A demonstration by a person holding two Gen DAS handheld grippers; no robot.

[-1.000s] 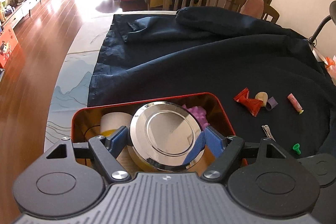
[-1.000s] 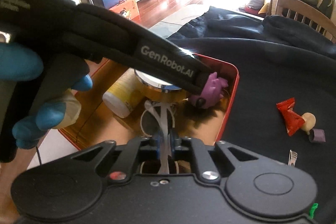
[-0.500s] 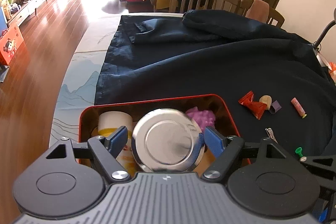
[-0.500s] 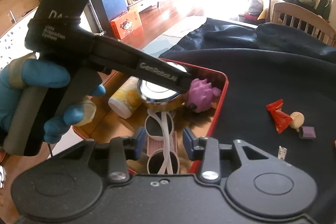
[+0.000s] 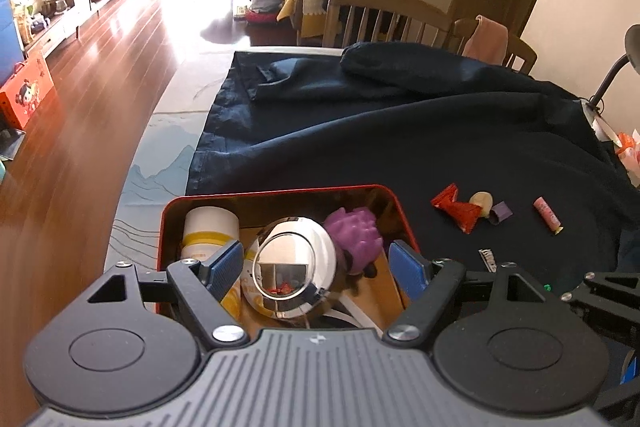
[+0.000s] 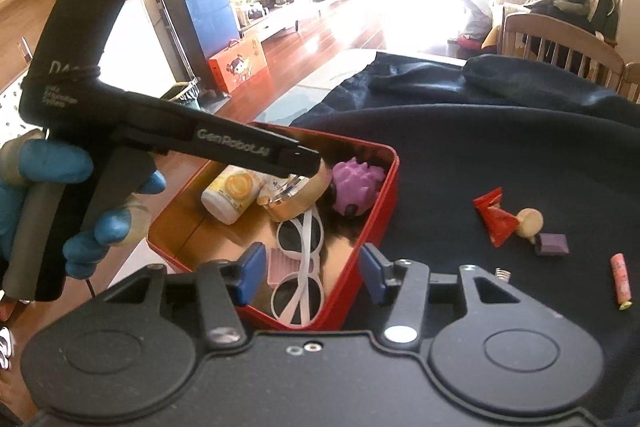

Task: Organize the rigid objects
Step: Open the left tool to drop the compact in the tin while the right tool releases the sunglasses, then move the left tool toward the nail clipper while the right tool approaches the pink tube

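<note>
A red tin box [image 5: 280,189] [image 6: 384,211] holds a white and yellow bottle [image 5: 210,227], a purple spiky toy [image 5: 356,235], a round silver tin [image 5: 296,271] and white sunglasses [image 6: 300,259]. The silver tin [image 6: 296,195] lies tilted. My left gripper [image 5: 316,265] hangs open above it, with a gap at the right pad. Above the sunglasses my right gripper [image 6: 312,273] has its jaws opening, and its pads are clear of the frame. The left gripper [image 6: 296,159] is held by a blue-gloved hand [image 6: 44,163].
Loose on the dark blue cloth [image 5: 400,131] right of the box are a red wrapper [image 6: 494,219], a beige piece [image 6: 530,221], a purple block [image 6: 552,245], a pink tube [image 6: 620,277] and a small screw [image 6: 502,273]. Wooden chairs [image 5: 380,15] stand behind the table.
My right gripper has opened, let go of the sunglasses into the box and drawn back upward. The left gripper has risen from the silver tin, which now lies tilted.
</note>
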